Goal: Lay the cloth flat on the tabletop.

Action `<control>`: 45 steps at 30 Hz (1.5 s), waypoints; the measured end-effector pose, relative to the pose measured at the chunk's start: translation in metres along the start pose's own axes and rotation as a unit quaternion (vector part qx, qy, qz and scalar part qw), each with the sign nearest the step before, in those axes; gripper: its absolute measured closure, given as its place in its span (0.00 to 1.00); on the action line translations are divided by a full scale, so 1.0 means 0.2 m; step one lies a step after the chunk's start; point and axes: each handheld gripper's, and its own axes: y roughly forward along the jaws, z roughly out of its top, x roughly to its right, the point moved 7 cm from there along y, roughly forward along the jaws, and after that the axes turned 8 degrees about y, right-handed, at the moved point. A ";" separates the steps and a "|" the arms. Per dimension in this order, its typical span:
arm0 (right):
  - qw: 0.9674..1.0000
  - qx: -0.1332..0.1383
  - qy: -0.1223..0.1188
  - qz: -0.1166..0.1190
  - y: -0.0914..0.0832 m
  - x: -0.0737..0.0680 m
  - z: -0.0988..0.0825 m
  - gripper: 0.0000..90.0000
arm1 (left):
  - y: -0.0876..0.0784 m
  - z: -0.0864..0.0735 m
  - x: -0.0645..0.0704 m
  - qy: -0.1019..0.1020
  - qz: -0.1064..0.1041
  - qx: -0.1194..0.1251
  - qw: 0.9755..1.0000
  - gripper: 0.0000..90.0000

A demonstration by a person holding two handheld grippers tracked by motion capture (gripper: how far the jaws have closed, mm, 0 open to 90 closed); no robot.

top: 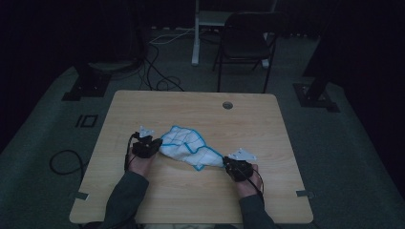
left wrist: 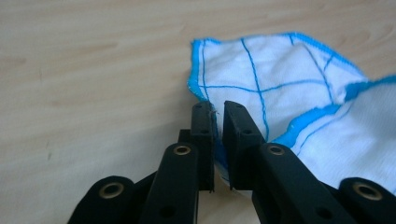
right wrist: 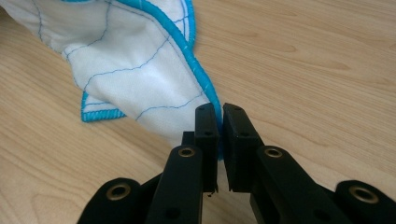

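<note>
A white cloth [top: 188, 147] with a blue hem and thin blue grid lines lies crumpled on the table [top: 191, 195], a little left of the middle and toward the near side. It stretches from a wider, bunched part at the left to a narrow, drawn-out corner at the right.

The left gripper [top: 152, 145] sits at the cloth's left edge. In the left gripper view [left wrist: 218, 122] its jaws stand slightly apart with the blue hem running between them; the gap is narrow, and the pads look just off the fabric, so the grip appears loosened rather than tight.

The right gripper [top: 228, 164] is at the cloth's right corner. In the right gripper view [right wrist: 219, 122] its jaws are nearly together and pinch the blue hem of that corner.

Both hands come in from the near edge, sleeves dark. Beyond the far edge stand a chair [top: 246, 43] and cables [top: 162, 78] on the floor.
</note>
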 end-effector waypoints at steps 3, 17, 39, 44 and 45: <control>1.000 -0.002 0.001 0.001 -0.01 -0.01 -0.01 0.95 | -0.02 -0.05 -0.01 -0.007 0.002 -0.005 1.000 0.91; 1.000 -0.016 0.001 0.016 -0.07 -0.07 -0.11 0.95 | -0.07 -0.19 -0.03 -0.015 0.006 -0.029 0.999 0.89; 1.000 -0.014 -0.005 0.021 -0.07 -0.10 -0.12 0.94 | -0.05 0.37 0.35 0.068 -0.061 0.032 0.995 0.76; 1.000 -0.010 -0.005 0.022 -0.08 -0.09 -0.12 0.94 | -0.02 0.33 0.41 0.081 -0.056 0.012 0.995 0.72; 1.000 -0.009 -0.005 0.023 -0.08 -0.09 -0.11 0.94 | -0.01 0.31 0.41 0.084 -0.052 0.007 0.995 0.72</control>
